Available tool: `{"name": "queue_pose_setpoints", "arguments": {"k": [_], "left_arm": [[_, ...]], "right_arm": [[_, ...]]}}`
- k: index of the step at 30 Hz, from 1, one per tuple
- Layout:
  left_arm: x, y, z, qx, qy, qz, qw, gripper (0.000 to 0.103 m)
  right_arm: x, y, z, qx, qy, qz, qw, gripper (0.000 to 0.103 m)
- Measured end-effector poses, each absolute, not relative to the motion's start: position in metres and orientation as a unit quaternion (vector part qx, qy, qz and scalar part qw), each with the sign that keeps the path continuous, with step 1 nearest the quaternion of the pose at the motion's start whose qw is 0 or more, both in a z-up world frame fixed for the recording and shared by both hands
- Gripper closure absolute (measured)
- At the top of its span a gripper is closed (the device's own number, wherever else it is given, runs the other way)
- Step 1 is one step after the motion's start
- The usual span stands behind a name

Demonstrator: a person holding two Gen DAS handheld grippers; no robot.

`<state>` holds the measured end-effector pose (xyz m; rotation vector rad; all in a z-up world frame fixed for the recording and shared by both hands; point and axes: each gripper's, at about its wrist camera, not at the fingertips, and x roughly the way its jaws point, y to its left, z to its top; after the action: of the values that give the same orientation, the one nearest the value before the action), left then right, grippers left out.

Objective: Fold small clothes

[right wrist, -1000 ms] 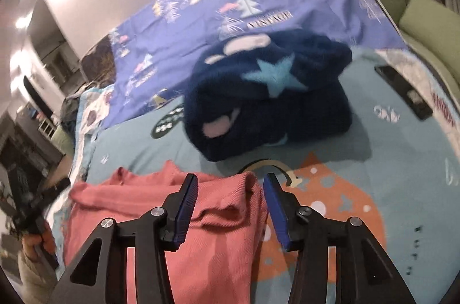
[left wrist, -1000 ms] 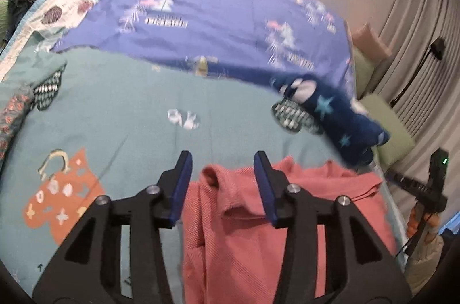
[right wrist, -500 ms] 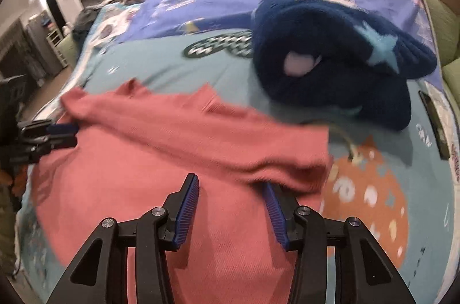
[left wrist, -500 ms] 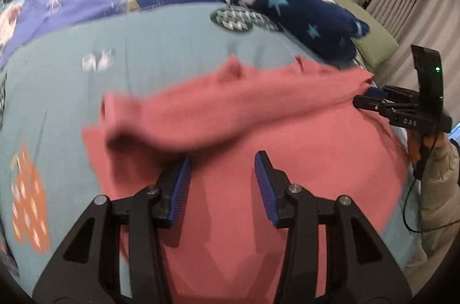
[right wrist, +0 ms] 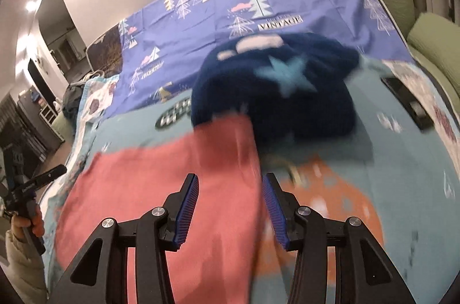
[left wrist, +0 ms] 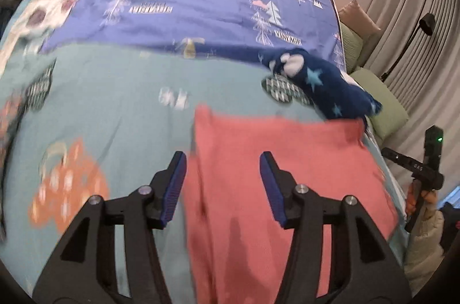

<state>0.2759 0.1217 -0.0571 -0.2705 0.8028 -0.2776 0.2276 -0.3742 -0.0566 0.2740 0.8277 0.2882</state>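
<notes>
Nearest the left wrist camera: left gripper [left wrist: 222, 183], fingers [left wrist: 174, 190] partly spread; their jaws have just been opening. The salmon-pink garment [left wrist: 273, 174] lies under and between them, its left edge just inside the left finger, and no pad visibly presses on it, so nothing is held.
Nearest the right wrist camera: right gripper [right wrist: 230, 206], fingers [right wrist: 187, 209] about half spread, over the garment's right edge [right wrist: 230, 160]. Cloth lies between them, yet the pads look clear of it; blur makes a light touch hard to rule out.
Garment: it lies on the bed [left wrist: 115, 102] in a fairly flat rectangular shape, its far edge straight.
Progress: by my judgement one fold is laid down and the cloth let go; a further fold or two to make it compact, then setting it aside, seem left.
Beyond the garment: navy star-print fleece [right wrist: 287, 79] bundled just behind the pink far edge, touching or nearly so.
Further back: purple tree-print sheet [left wrist: 201, 2] across the far end of the bed.
Right side of bed: dark flat device [right wrist: 408, 102], well apart from the clothes.
</notes>
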Motion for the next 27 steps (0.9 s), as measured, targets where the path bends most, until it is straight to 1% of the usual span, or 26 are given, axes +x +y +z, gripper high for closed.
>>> {"name": "queue_pose_setpoints", "arguments": {"k": [4,7,10,11,13,15,19,22,24,25,26,27], "left_arm": [[0.206,0.137,-0.078,-0.176,0.411,-0.161,0.88,0.048],[0.168,0.141,-0.092,-0.19,0.425,-0.168,0.869,0.047],[0.149,0.141,-0.099,-0.195,0.435,-0.177,0.861,0.046],[0.147,0.14,-0.102,-0.2,0.444,-0.179,0.855,0.044],[0.144,0.136,-0.107,-0.205,0.456,-0.169,0.849,0.044],[0.139,0.133,-0.109,-0.219,0.455,-0.167,0.847,0.043],[0.138,0.134,-0.114,-0.288,0.453,-0.204,0.818,0.042],[0.152,0.136,-0.124,-0.339,0.447,-0.201,0.803,0.042],[0.161,0.14,-0.129,-0.379,0.433,-0.195,0.794,0.042],[0.162,0.139,-0.129,-0.391,0.426,-0.192,0.793,0.042],[0.164,0.139,-0.128,-0.402,0.415,-0.19,0.794,0.049],[0.166,0.139,-0.128,-0.411,0.402,-0.188,0.796,0.063]], "right_arm": [[0.172,-0.395,-0.067,0.169,0.417,0.139,0.882,0.056],[0.126,-0.401,-0.075,0.194,0.427,0.139,0.872,0.056],[0.097,-0.395,-0.081,0.192,0.439,0.152,0.865,0.055],[0.093,-0.393,-0.084,0.195,0.446,0.151,0.861,0.055],[0.087,-0.386,-0.09,0.215,0.457,0.156,0.849,0.055],[0.077,-0.383,-0.09,0.241,0.445,0.161,0.847,0.054],[0.075,-0.377,-0.093,0.277,0.435,0.191,0.835,0.053],[0.095,-0.375,-0.101,0.308,0.433,0.194,0.825,0.048],[0.109,-0.378,-0.107,0.351,0.425,0.185,0.814,0.047],[0.115,-0.379,-0.109,0.371,0.417,0.182,0.809,0.046],[0.119,-0.38,-0.11,0.387,0.41,0.179,0.806,0.046],[0.124,-0.38,-0.11,0.399,0.404,0.176,0.804,0.048]]}}
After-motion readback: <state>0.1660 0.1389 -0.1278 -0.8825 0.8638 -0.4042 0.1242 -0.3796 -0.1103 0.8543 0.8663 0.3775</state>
